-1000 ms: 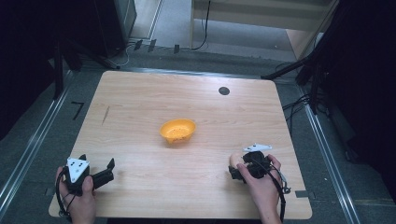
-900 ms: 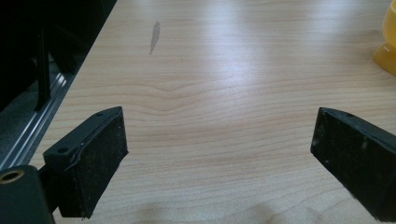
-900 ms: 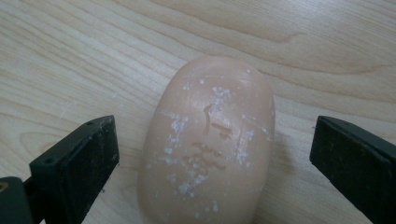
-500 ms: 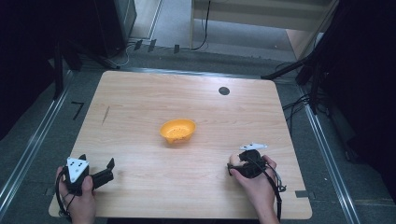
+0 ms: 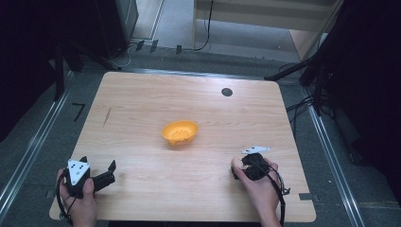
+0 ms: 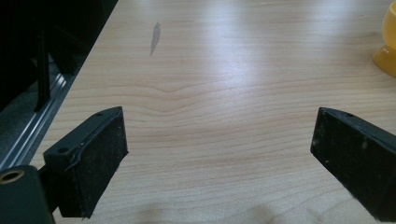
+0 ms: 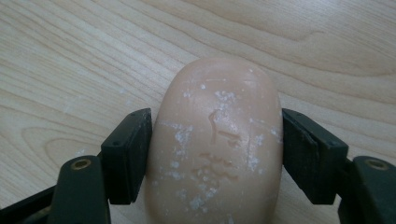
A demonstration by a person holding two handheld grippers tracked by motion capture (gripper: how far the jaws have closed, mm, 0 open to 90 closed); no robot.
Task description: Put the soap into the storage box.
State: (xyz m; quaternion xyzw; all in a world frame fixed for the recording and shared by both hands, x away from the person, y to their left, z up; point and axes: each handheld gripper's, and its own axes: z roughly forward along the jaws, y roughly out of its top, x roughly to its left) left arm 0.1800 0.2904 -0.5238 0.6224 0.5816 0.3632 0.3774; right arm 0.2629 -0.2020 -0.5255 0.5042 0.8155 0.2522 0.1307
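Observation:
A pale peach bar of soap (image 7: 217, 135) lies on the wooden table (image 5: 189, 99) near its front right. My right gripper (image 7: 215, 156) is shut on it: both black pads press its sides, the jaws having just closed around it. From above, the soap (image 5: 235, 162) peeks out left of the right gripper (image 5: 239, 169) and the hand that holds it. An orange bowl (image 5: 179, 132) sits mid-table. My left gripper (image 5: 99, 163) rests at the front left, open with nothing between its pads (image 6: 100, 158), and the bowl's edge (image 6: 386, 51) shows far right.
A small black round disc (image 5: 227, 91) is set into the table's far side. A dark streak (image 5: 107, 116) marks the wood at the left. Metal rails and cables run along the floor around the table.
The right hand has tilted slightly over the soap and the grey plate on its gripper has shifted a little left. The left gripper and the bowl have not moved.

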